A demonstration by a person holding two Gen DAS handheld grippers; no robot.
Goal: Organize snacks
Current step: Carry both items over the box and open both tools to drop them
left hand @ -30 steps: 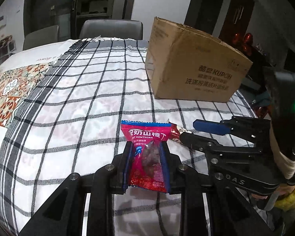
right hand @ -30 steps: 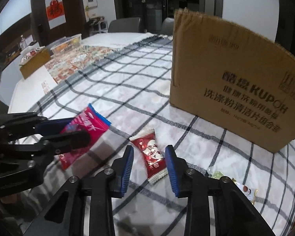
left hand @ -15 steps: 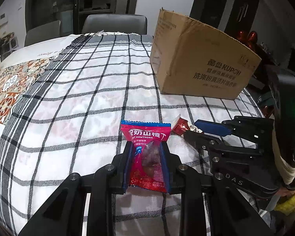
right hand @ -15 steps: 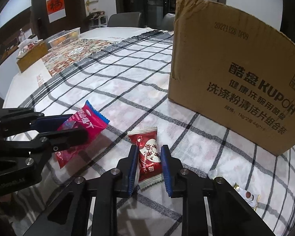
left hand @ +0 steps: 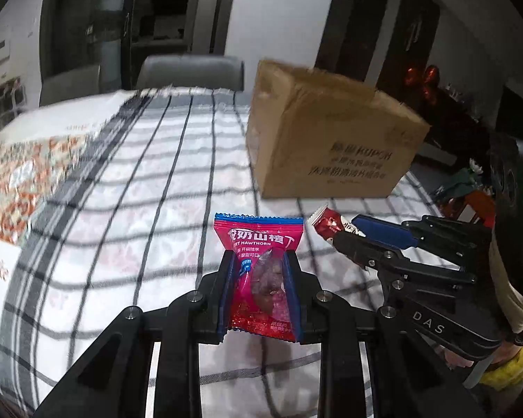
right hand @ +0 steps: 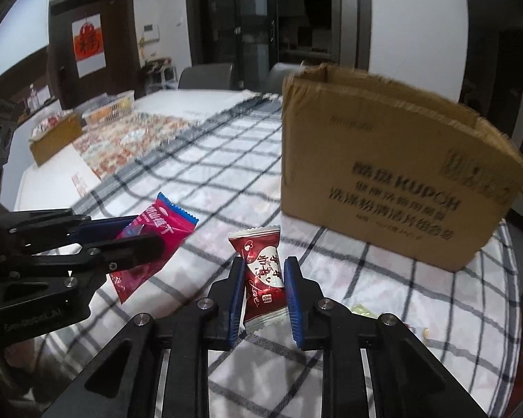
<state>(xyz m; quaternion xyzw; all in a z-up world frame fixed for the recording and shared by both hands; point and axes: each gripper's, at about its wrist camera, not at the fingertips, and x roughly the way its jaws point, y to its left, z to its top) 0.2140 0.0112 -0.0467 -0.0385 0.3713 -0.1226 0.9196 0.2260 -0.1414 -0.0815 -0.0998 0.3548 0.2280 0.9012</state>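
Observation:
My left gripper (left hand: 259,264) is shut on a pink-red hawthorn snack packet (left hand: 259,244) and holds it above the checked tablecloth; it also shows at the left of the right wrist view (right hand: 157,230). My right gripper (right hand: 263,271) is shut on a dark red and white candy packet (right hand: 261,268), lifted off the cloth; the candy's end shows in the left wrist view (left hand: 326,223). An open brown cardboard box (right hand: 383,174) stands on the table beyond both grippers, also in the left wrist view (left hand: 331,142).
The black-and-white checked tablecloth (left hand: 139,209) covers the table, with a patterned mat (right hand: 132,139) to the left. Small wrapped snacks (right hand: 361,310) lie on the cloth at the right. A basket and a small box (right hand: 52,136) stand far left. Chairs (left hand: 191,73) stand behind.
My right gripper closed on the candy packet and lifted it off the cloth. Both grippers rose with their packets; the box's open top now shows in the right view.

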